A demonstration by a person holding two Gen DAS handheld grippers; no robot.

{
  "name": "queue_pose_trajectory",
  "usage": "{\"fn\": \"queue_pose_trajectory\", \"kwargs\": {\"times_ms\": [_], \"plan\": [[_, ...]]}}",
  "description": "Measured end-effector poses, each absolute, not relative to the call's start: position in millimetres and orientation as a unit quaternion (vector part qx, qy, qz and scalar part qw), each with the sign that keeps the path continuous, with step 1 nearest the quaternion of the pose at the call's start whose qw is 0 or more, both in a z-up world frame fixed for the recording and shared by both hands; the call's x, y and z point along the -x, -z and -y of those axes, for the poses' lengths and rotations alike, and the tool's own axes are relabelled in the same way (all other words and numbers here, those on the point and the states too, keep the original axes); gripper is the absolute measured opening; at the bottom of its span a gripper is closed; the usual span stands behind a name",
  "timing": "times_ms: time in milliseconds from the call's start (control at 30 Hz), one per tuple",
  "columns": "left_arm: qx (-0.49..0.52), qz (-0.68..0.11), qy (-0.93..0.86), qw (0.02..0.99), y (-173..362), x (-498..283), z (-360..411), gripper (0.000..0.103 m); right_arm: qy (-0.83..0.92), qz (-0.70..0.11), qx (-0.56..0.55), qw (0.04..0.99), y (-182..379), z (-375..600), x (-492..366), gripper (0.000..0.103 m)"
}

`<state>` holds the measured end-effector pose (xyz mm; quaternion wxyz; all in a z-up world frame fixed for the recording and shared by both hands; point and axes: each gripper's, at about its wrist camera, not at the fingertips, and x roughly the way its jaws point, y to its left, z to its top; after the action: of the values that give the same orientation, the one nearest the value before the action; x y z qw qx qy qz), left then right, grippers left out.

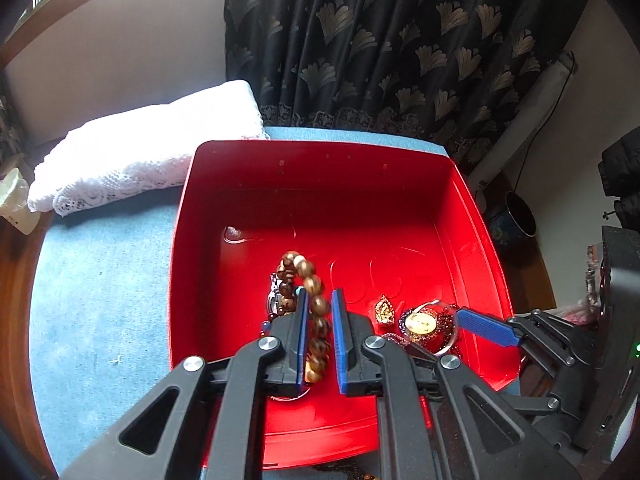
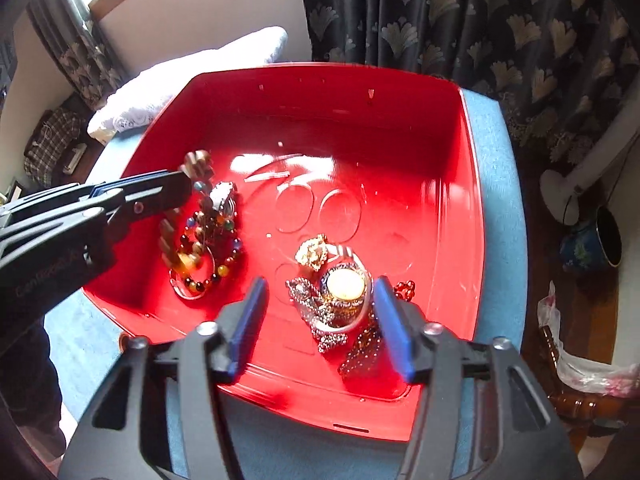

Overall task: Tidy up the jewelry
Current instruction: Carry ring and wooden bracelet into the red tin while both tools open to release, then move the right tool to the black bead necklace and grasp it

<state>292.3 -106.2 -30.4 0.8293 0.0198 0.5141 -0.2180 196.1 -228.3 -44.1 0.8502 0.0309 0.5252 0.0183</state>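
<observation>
A red tray (image 1: pixel 320 145) (image 2: pixel 472 208) holds the jewelry. My left gripper (image 1: pixel 319 294) reaches into its left half. A brown wooden bead bracelet (image 1: pixel 314 280) runs between the narrowly parted blue pads, which do not visibly press on it. In the right wrist view this bracelet (image 2: pixel 170 242) hangs blurred under the left gripper (image 2: pixel 182 184). My right gripper (image 2: pixel 321 282) stands open over a round gold-faced piece (image 2: pixel 346 284) (image 1: pixel 420 324) lying with a silver bangle and dark bead chains. A gold brooch (image 2: pixel 312 254) (image 1: pixel 385 310) lies just beyond. A coloured bead bracelet (image 2: pixel 214 270) lies at the left.
The tray sits on a blue mat (image 1: pixel 100 280) over a wooden table. A white lace cloth (image 1: pixel 140 152) lies at the back left, and a dark patterned curtain (image 1: pixel 400 40) hangs behind. A dark pot (image 1: pixel 518 220) and a white fan base (image 2: pixel 568 192) stand on the floor at the right.
</observation>
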Motion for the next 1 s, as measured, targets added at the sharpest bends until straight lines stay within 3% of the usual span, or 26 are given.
{"fn": "queue_pose_trajectory", "kwargs": {"times_ms": [67,267,433,500,633,867,1000], "plan": [[-0.015,-0.511,0.217,0.832,26,-292,104,0.032,-0.017,-0.519,-0.039,0.854,40,232,-193,0.056],[-0.014,-0.483,0.206,0.851,4,-276,85,0.036,-0.004,-0.480,-0.062,0.875,13,248,-165,0.056],[-0.018,-0.457,0.183,0.870,-14,-251,63,0.053,-0.011,-0.451,-0.070,0.890,-9,249,-125,0.056],[-0.010,-0.452,0.177,0.874,-18,-240,54,0.066,-0.017,-0.445,-0.071,0.892,-13,244,-111,0.056],[-0.008,-0.446,0.164,0.880,-18,-219,36,0.076,-0.038,-0.451,-0.077,0.889,-10,232,-87,0.057],[-0.037,-0.471,0.150,0.868,4,-193,22,0.088,-0.055,-0.480,-0.083,0.871,10,211,-68,0.065],[-0.059,-0.494,0.141,0.856,26,-185,16,0.088,-0.050,-0.501,-0.090,0.859,25,203,-65,0.085]]}}
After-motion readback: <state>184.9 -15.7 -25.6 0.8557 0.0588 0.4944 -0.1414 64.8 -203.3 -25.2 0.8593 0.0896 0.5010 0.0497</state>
